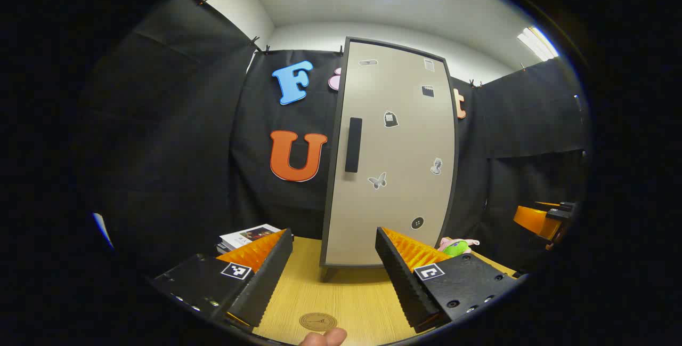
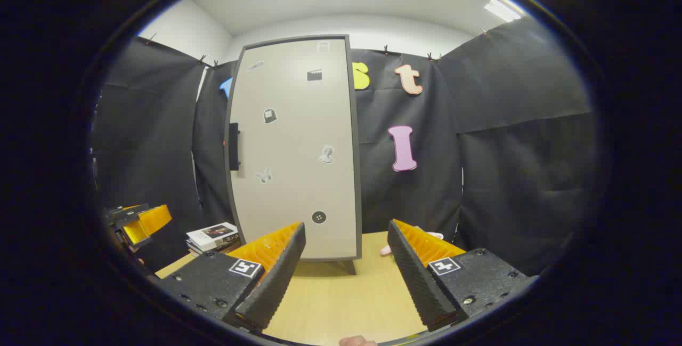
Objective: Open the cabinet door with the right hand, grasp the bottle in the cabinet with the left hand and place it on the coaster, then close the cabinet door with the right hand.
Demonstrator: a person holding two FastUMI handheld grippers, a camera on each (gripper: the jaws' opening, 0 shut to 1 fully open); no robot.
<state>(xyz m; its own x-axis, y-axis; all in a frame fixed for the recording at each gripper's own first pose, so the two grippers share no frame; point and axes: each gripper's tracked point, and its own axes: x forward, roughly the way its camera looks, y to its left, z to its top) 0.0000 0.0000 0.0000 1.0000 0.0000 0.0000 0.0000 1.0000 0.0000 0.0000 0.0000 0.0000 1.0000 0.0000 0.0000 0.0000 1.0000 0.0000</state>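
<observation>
Left gripper (image 1: 334, 276): jaws spread, nothing held, above the coaster (image 1: 317, 321) on the table (image 1: 351, 292). Right gripper (image 2: 346, 268): likewise wide apart, empty. Cabinet (image 1: 391, 154) beyond, door shut, handle (image 1: 353, 145) untouched; contents hidden.

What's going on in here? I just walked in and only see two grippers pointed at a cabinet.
A person holds a gripper in each hand, facing a tall cabinet on a wooden table. Its door is shut, with the dark handle untouched. The left gripper and right gripper are both open and hold nothing. A round coaster lies on the table just ahead of the left gripper. A stack of books sits left of the cabinet. Nothing has started yet.
</observation>
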